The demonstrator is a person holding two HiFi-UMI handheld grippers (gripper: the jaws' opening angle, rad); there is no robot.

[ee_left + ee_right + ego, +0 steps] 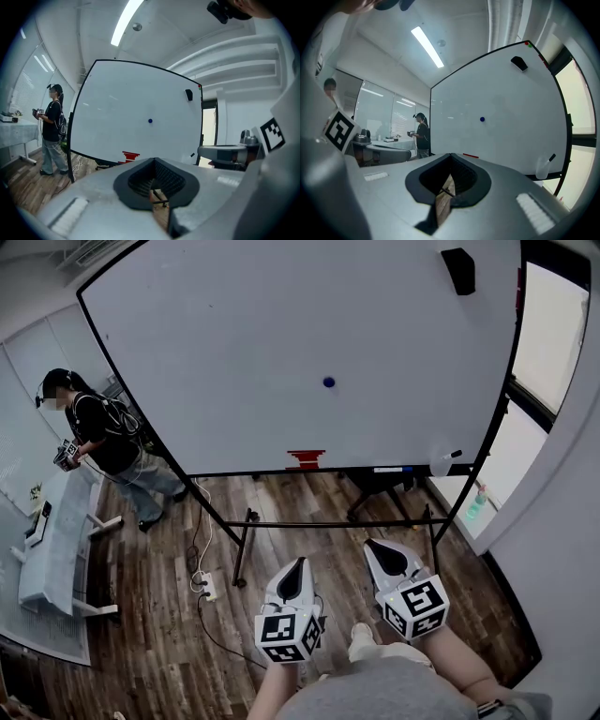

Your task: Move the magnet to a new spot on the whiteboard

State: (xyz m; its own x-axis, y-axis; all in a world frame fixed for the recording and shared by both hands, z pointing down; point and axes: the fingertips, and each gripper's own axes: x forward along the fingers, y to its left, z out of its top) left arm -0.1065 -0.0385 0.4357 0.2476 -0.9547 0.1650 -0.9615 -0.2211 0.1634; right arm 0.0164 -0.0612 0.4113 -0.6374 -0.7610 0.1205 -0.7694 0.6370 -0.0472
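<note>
Left gripper [297,563] jaws together, nothing held. Right gripper [377,547] same, jaws together, empty. Both side by side, low, pointing toward whiteboard [234,352], well apart from it. Small blue magnet [328,382] stuck near board's middle. Black eraser [458,270] at top right corner. Another person [105,439] stands left of board.

Both grippers held low, side by side, jaws closed and empty.

The left gripper [297,570] and the right gripper [377,549] point forward and almost level. They are near each other but not touching, the right one a little further ahead. Each pair of jaws is pressed together with nothing between them. The left forearm [267,692] and the right forearm [461,664] run back to the bottom edge of the head view.
</note>
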